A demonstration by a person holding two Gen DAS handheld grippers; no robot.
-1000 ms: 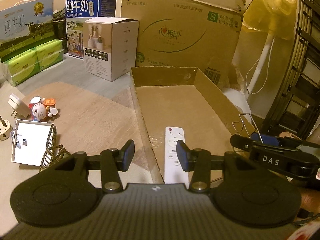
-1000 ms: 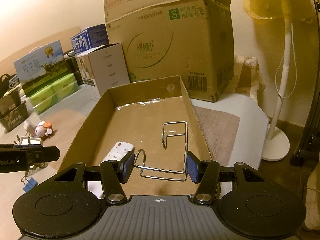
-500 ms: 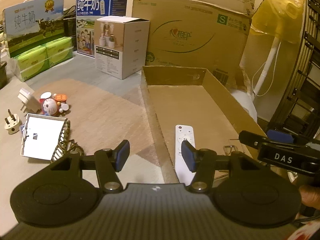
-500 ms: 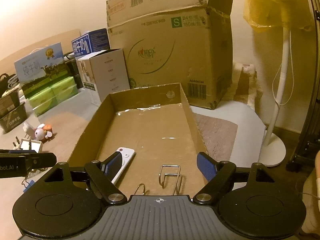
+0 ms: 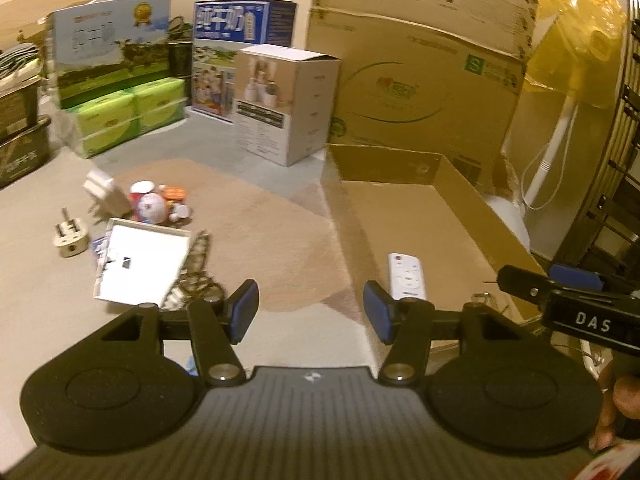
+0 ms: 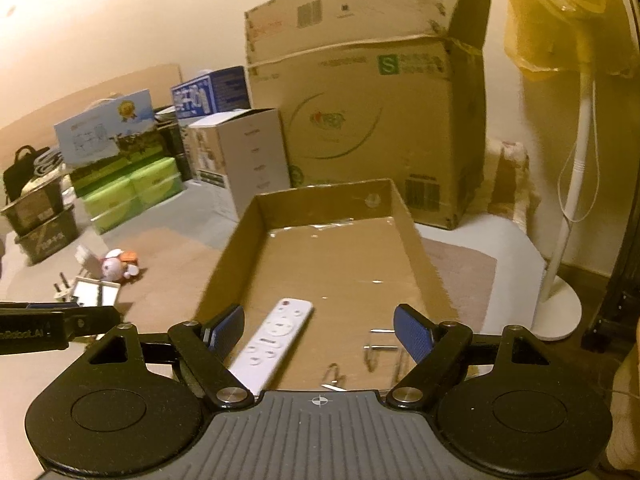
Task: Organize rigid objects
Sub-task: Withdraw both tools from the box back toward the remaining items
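Observation:
A shallow cardboard tray (image 6: 424,248) lies on the floor and holds a white remote (image 6: 272,344) and a bent wire rack (image 6: 380,352) near its front edge. My right gripper (image 6: 319,330) is open and empty above the tray's near end. My left gripper (image 5: 310,308) is open and empty over the mat beside the tray (image 5: 476,200); the remote (image 5: 406,276) shows just past its right finger. Left of it on the floor lie a white square box (image 5: 140,266), a small toy figure (image 5: 154,206), two plug adapters (image 5: 72,236) and a coiled wire item (image 5: 198,264).
A large cardboard box (image 6: 360,132) stands behind the tray, with a white carton (image 5: 284,104), milk cartons (image 5: 236,40) and green tissue packs (image 5: 128,116) to its left. A fan stand (image 6: 568,240) is at the right. A brown mat (image 5: 260,232) covers the floor.
My right gripper opened, let go of the wire rack into the tray and drew back upward. My left gripper opened wider and swung a little left.

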